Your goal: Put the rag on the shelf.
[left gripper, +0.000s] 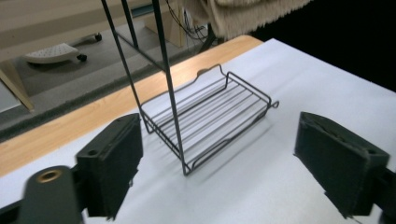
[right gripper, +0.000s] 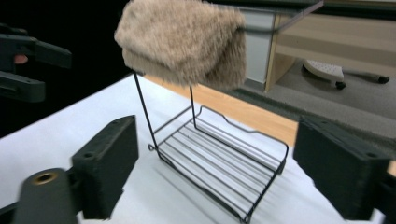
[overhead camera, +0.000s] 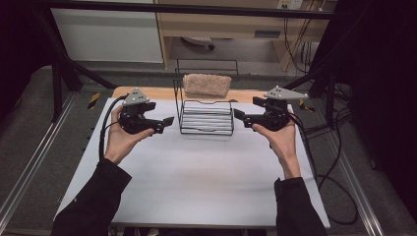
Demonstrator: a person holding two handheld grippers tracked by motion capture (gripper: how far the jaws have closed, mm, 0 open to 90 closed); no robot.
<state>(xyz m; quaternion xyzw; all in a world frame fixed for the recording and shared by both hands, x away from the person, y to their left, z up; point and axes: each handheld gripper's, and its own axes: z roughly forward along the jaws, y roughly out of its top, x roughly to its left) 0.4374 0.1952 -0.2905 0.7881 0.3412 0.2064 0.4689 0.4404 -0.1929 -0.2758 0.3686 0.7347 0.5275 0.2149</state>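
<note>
Towel (overhead camera: pixel 207 84) hangs folded over the top bar of a wire rack (overhead camera: pixel 206 118), which stands toward the far middle of the bench (overhead camera: pixel 196 182). It is beige and fluffy, draped above the rack's low tray. In the right tool view the towel (right gripper: pixel 182 39) sits high on the thin uprights, with the tray (right gripper: pixel 224 161) below it on the white bench top.

Left tool (overhead camera: pixel 166 123) is held just left of the rack, pointing right toward it, apart from the wire. Its jaws stand wide apart with nothing between them; in its own view the rack (left gripper: pixel 210 121) lies beyond the pads.

Right tool (overhead camera: pixel 239 116) is held just right of the rack, pointing left at it, also clear of the wire. Its jaws are likewise spread, gripping nothing.

Both tools are lower than the towel and near the tray's level, one on each side.
</note>
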